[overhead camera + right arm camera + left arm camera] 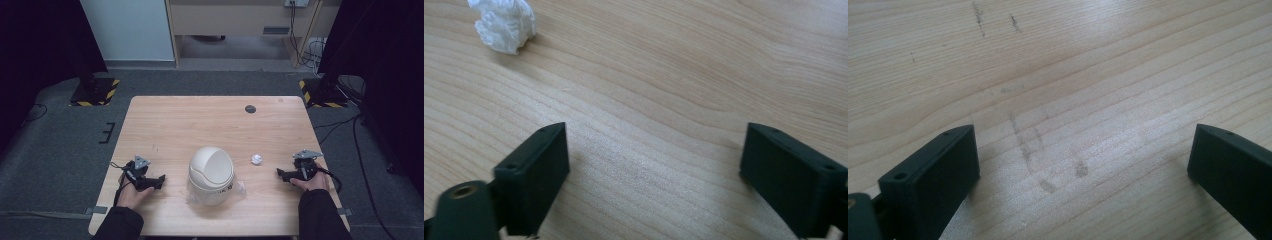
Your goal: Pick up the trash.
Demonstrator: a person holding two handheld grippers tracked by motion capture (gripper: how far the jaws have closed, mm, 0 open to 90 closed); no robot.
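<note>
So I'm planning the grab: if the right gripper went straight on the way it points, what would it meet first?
Probably bare table. The right gripper stands open, and the paper ball lies off to the left of its line in the right gripper view. Farther on sits the bin, though depth is unclear.

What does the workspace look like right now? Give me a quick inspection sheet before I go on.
Surface: wooden table, faint scuff marks, a dark round spot near the far edge.
Job's things: crumpled paper ball lying loose on the table; white dome-lid bin with a clear liner, upright at the front middle.
Clutter: nothing seen.
Grippers: left tongs open and empty, left of the bin; right tongs open and empty, right of the paper ball.
Cables: one trails from each gripper; more on the floor at far right.
Surroundings: grey carpet, black stands with hazard-striped bases, wooden furniture behind.
</note>
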